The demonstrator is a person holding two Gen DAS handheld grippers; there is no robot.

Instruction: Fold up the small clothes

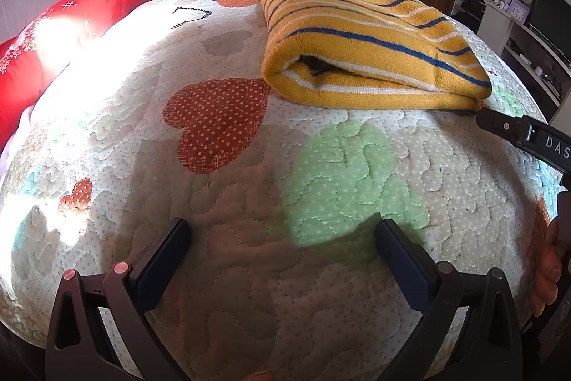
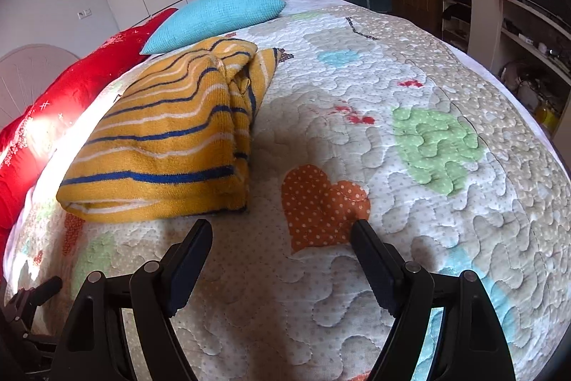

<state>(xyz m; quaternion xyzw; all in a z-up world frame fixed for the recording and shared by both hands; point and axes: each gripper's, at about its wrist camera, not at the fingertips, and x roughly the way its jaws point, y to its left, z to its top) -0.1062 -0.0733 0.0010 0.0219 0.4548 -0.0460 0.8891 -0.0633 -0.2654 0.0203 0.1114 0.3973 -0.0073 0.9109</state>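
Folded yellow striped garment (image 2: 167, 145) lies on the quilt (image 2: 410, 202) near a blue pillow (image 2: 217, 16). Left gripper (image 1: 282, 231) and right gripper (image 2: 282, 231) both spread wide, holding nothing.

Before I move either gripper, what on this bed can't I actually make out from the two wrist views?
- Striped garment: its inner layers and dark lining, left wrist view, hidden by its own fold.
- Its far end, right wrist view, bunched and unclear.
- Right gripper's tip, left wrist view: contact with the garment's corner cannot be told.
- Red cushion: sun glare washes out its pattern.
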